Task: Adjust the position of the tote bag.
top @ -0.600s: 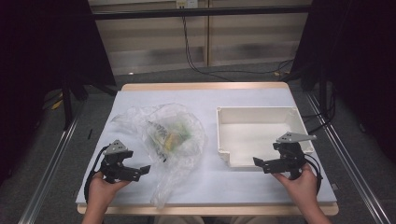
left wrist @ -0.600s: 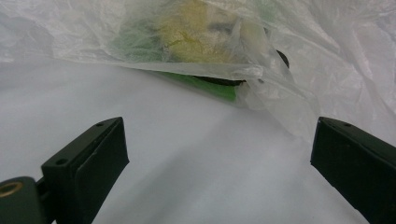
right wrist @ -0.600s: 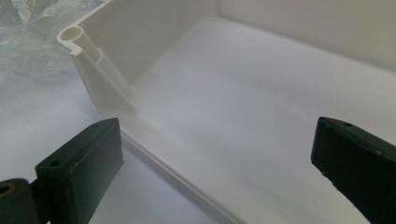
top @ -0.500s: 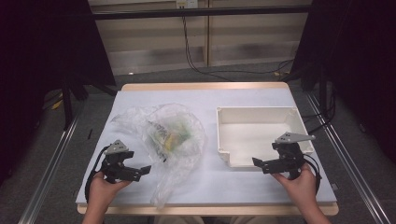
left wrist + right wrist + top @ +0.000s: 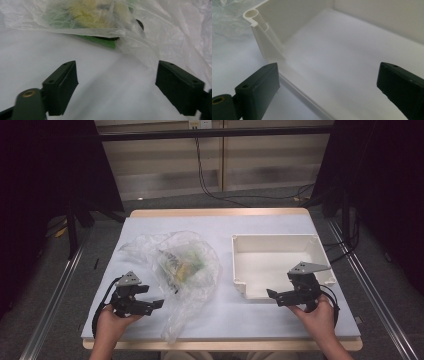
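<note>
No brand, label or writing can be read on anything here; a dark mark on the bag's contents is too blurred to tell.

The plastic bag [image 5: 177,270] is clear, thin and crumpled, lying on the left half of the desk [image 5: 220,320] with a loose tail of film trailing toward the near edge. Through the film show yellow and green contents, seen as a soft yellowish mass in the left gripper view, with a flat bright green piece [image 5: 103,41] and a dark rounded edge at the bag's mouth.

The left gripper [image 5: 150,305] is in the person's left hand just beside the bag's near left side, pointing at it. Its jaws stand wide apart with nothing between them but the white desk surface, and the bag lies just ahead of them.

The right gripper [image 5: 272,295] is in the right hand at the near edge of the white tray [image 5: 240,265], which stands on the right half of the desk, near the bag. Its jaws are likewise wide apart and hold nothing; the tray's near wall and rounded corner post [image 5: 255,17] lie just ahead of them.
</note>
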{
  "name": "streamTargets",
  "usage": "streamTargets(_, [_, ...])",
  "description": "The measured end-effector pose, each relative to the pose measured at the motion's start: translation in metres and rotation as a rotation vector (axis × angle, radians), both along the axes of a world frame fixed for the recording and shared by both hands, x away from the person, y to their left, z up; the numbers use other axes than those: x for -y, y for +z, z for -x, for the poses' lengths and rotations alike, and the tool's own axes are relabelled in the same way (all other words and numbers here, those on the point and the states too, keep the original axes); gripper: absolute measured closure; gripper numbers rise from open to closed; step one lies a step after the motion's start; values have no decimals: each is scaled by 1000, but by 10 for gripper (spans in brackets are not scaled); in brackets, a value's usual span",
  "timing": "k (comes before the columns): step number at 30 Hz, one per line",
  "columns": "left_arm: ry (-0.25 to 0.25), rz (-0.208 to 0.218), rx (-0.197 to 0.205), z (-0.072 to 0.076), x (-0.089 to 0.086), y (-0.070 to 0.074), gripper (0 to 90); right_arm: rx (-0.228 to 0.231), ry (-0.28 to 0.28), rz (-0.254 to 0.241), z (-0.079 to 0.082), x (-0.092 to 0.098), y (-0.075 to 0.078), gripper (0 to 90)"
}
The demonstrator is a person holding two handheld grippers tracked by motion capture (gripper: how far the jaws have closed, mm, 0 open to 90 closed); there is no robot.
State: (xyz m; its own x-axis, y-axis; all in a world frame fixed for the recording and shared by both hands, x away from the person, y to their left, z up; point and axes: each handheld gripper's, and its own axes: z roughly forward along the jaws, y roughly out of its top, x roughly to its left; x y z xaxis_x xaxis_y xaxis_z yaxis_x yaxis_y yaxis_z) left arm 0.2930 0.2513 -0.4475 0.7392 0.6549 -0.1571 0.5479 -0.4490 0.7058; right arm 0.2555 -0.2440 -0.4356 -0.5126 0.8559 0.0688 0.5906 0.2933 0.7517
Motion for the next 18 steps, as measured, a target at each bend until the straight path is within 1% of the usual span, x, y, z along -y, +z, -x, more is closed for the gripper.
streamTargets(2, [3, 5, -2, 1, 1, 0, 235, 16, 4, 2, 2, -1, 1, 46])
streamTargets(4, [-6, -4, 17, 2, 2, 2, 266, 28, 7, 14, 5, -1, 3, 46])
streamTargets(5, [-16, 2, 20, 2, 3, 2, 292, 25, 8, 15, 6, -2, 3, 47])
streamTargets(6, [-17, -5, 22, 2, 4, 4, 331, 28, 8, 18, 7, -2, 3, 47])
streamTargets(7, [-18, -15, 33, 1, 5, 4, 360, 30, 15, 27, 7, -2, 3, 47])
streamTargets(8, [-19, -18, 24, 1, 6, 5, 390, 23, 8, 28, 8, -2, 2, 47])
streamTargets(10, [-30, -6, 8, -2, 7, 3, 431, 29, 2, 26, 8, 0, 2, 48])
streamTargets(11, [-30, -1, 0, -2, 8, 2, 458, 23, 1, 25, 8, 0, 2, 49])
streamTargets(12, [-42, -12, -4, -3, 9, 1, 487, 23, 5, 27, 7, 1, 1, 49])
streamTargets(13, [-42, -12, -4, -3, 9, 1, 501, 23, 5, 27, 7, 1, 1, 49])
streamTargets(14, [-52, -10, -12, -4, 10, 0, 501, 21, 2, 32, 7, 1, 0, 49])
streamTargets(15, [-65, -21, -14, -4, 12, -1, 562, 9, -8, 21, 7, 1, 0, 49])
streamTargets(16, [-72, -29, -11, -4, 12, 0, 581, 13, -7, 28, 7, 2, 0, 49])
streamTargets(17, [-75, -25, -5, -3, 13, 1, 604, 19, -6, 33, 8, 1, 0, 50])
streamTargets(18, [-85, -10, -9, -3, 14, 2, 649, 16, -6, 27, 10, 1, 1, 51])
